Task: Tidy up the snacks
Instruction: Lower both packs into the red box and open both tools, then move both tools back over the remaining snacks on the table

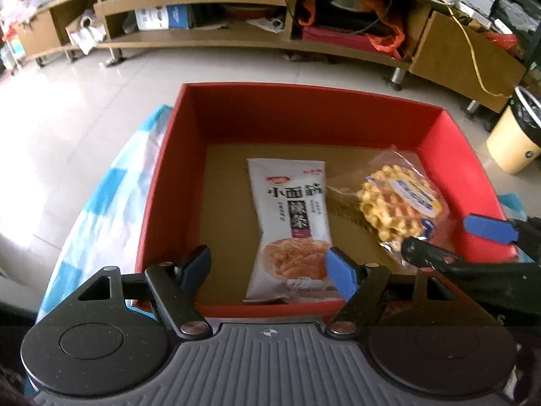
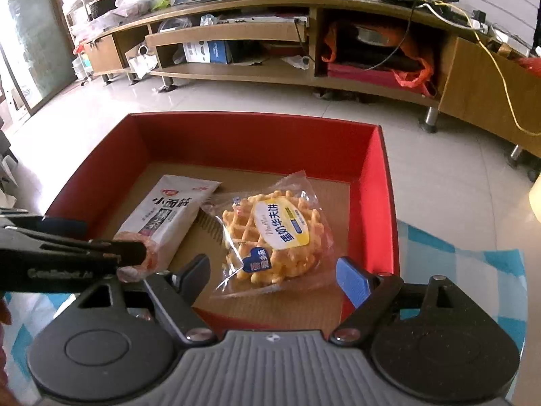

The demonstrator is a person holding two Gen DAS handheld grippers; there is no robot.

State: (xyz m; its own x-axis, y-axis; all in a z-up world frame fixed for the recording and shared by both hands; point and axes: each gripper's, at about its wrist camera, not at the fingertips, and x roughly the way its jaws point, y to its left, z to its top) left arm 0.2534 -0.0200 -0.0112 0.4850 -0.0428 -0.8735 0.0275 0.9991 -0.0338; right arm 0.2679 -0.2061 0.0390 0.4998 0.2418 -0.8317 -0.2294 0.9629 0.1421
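A red box (image 1: 304,115) (image 2: 253,142) with a brown cardboard floor stands on a blue-and-white cloth. Two snacks lie flat inside it: a white packet of spicy strips (image 1: 290,223) (image 2: 169,216) and, to its right, a waffle in clear wrap (image 1: 395,199) (image 2: 274,237). My left gripper (image 1: 268,264) hangs open over the near end of the white packet, its pads apart from the packet. My right gripper (image 2: 274,269) is open astride the waffle's near edge without pressing it. Each gripper also shows in the other's view: the right gripper (image 1: 453,237) and the left gripper (image 2: 101,240).
The checked cloth (image 1: 101,203) (image 2: 456,270) lies under the box, with pale tiled floor around it. A long wooden TV stand (image 1: 236,40) (image 2: 270,71) full of clutter runs along the back. A cream bin (image 1: 514,142) stands at the right.
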